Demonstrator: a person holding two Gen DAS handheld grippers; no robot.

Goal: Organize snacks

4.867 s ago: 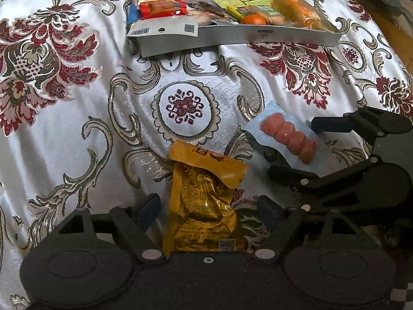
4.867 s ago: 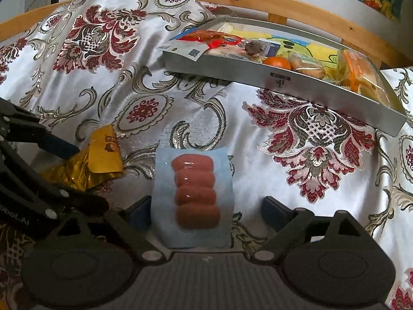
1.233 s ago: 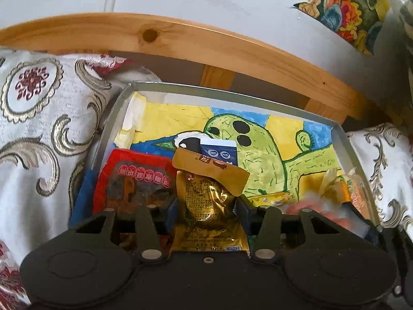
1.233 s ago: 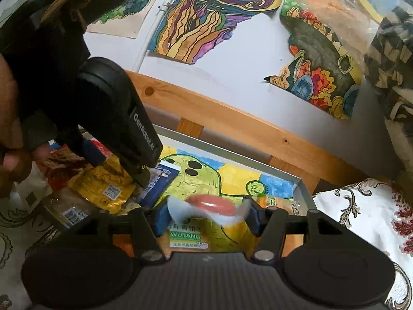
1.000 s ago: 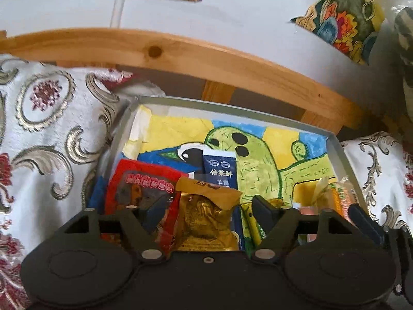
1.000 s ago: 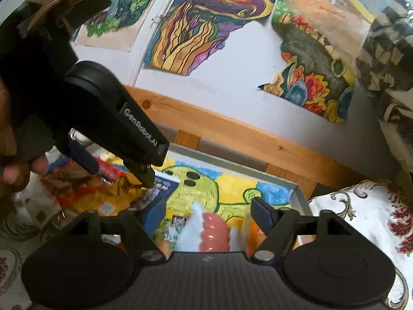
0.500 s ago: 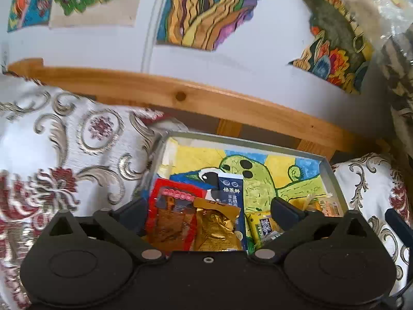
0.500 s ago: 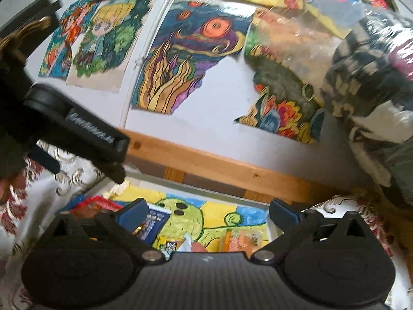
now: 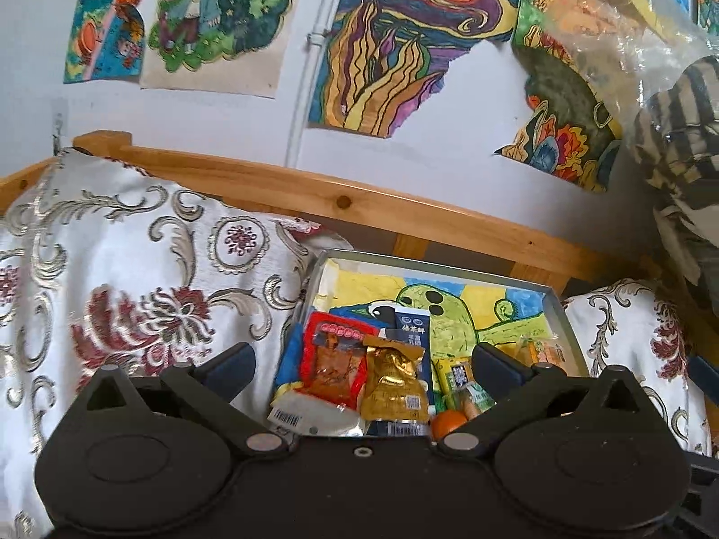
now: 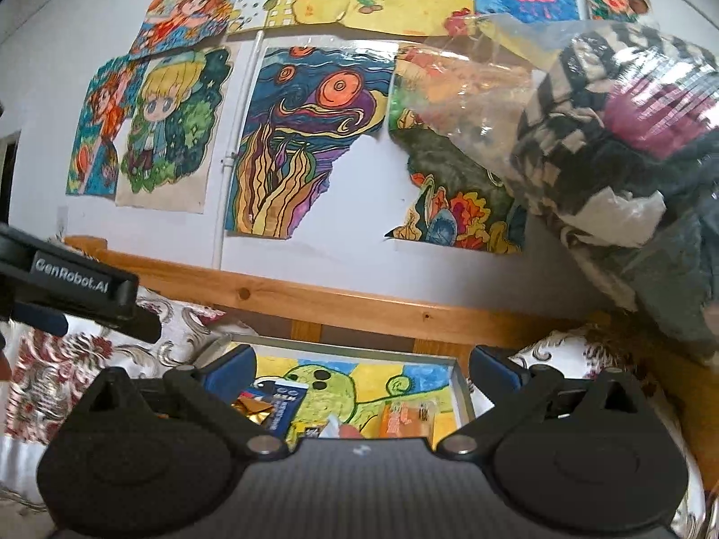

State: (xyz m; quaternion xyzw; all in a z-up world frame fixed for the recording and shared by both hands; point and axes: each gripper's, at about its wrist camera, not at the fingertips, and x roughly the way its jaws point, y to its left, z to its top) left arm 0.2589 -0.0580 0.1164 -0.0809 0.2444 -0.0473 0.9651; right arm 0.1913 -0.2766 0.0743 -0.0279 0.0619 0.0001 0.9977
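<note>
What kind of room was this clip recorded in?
Most likely a child's bedroom at home. A wooden bed rail runs behind a floral brocade bedspread, coloured hand-drawn pictures are stuck on the wall, and the snack tray sits on the bed, not on a table.

Wrist views face wall – share tray [image 9: 564, 314]

Both tools [image 9: 361, 361] [image 10: 359, 370] wide apart, empty

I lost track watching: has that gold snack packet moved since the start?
Yes. The gold packet went from the patterned cloth into the grey tray, beside the red packet.
</note>
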